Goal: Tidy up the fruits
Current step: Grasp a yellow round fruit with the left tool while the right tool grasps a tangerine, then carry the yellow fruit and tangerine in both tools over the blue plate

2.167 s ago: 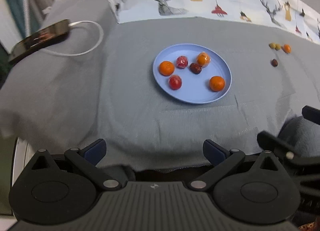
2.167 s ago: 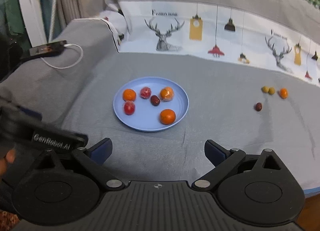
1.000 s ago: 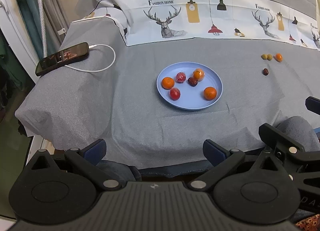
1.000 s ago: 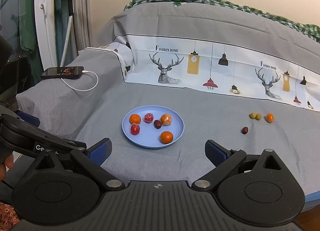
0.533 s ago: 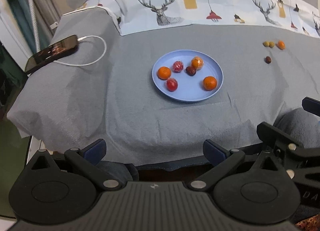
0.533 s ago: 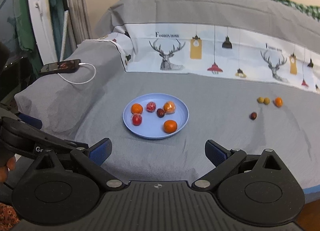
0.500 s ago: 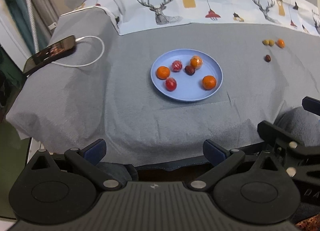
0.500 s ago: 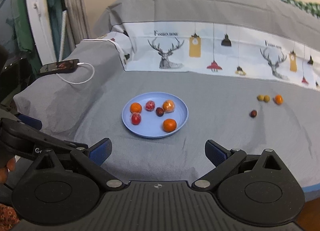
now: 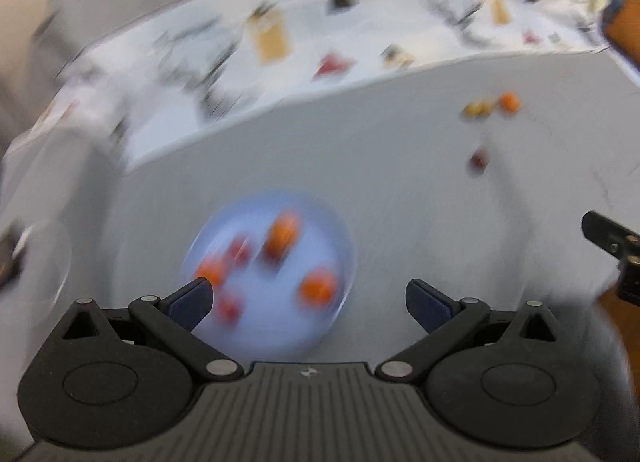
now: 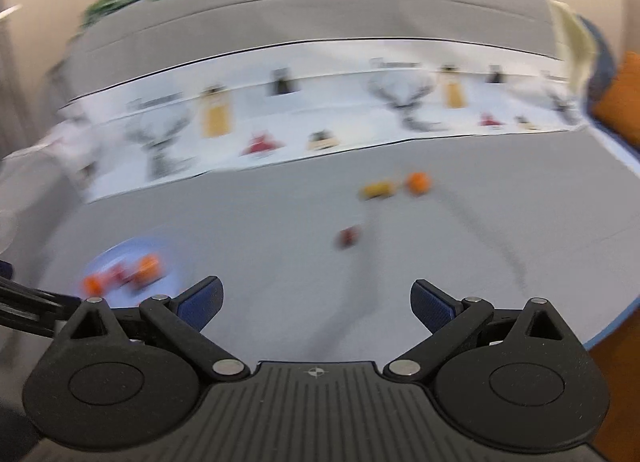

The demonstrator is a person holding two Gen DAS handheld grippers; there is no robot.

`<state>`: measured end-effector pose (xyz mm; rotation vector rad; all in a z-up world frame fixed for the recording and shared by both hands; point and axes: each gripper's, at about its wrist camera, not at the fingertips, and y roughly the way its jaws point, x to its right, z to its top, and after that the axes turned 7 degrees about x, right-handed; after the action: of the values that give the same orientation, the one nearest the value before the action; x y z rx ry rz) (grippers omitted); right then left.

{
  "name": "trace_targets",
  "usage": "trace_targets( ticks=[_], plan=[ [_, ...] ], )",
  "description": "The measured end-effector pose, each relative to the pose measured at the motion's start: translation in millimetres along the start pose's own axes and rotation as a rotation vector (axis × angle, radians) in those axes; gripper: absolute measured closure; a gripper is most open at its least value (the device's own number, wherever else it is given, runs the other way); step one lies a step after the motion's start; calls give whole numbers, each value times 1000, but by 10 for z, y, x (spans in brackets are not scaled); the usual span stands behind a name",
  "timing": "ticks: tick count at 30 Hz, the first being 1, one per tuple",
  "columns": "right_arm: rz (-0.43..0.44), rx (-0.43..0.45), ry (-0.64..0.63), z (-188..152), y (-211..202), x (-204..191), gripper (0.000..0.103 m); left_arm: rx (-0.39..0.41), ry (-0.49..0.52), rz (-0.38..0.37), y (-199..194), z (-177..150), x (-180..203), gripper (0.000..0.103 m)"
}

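Both views are motion-blurred. A light blue plate [image 9: 340, 246] holding several small orange and red fruits lies on the grey cloth, just beyond my open, empty left gripper [image 9: 308, 298]. It also shows at the left in the right wrist view [image 10: 172, 258]. Loose on the cloth to the right lie a dark red fruit [image 10: 349, 236], two yellow-green fruits [image 10: 376, 189] and a small orange fruit [image 10: 417, 182]; the same group shows in the left wrist view, with the dark one [image 9: 479, 160] nearest. My right gripper [image 10: 316, 300] is open and empty, short of the dark fruit.
A white printed strip with deer and lamps [image 10: 320, 118] runs along the back of the cloth. The cloth's right edge [image 10: 612, 326] drops off to an orange-brown surface. Part of the right gripper's body [image 9: 612, 246] shows at the left wrist view's right edge.
Both grippers have swung fast forward and to the right. The plate now sits close under the left gripper, and the loose fruits stand near the middle of the right view. Both jaws stay open.
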<state>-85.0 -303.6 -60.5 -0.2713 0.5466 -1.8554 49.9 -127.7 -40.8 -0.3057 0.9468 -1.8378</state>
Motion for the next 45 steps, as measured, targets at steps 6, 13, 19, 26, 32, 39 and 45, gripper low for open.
trace_targets(
  ticks=[6,13,19,26,32,39,45],
  plan=[
    [-149,16,59,284,1064,832,3,80,108,-146,1054,846,773,0],
    [-158,-57,37,279,2596,1316,7,22,162,-255,2400,1371,1534,0],
    [-103,-73,-37,145,3352,1356,12,-60,67,-309,3216,1413,1646,4],
    [-102,2,-51,133,3432,1381,12,23,84,-299,3242,1419,1678,2],
    [-78,10,-173,151,3420,1356,12,103,349,-359,3208,1516,1889,11],
    [28,60,-332,212,3520,1369,69,107,546,-506,3263,1539,2112,76],
    [-48,9,-257,230,3412,1340,69,91,482,-469,3099,1448,1985,76]
  ],
)
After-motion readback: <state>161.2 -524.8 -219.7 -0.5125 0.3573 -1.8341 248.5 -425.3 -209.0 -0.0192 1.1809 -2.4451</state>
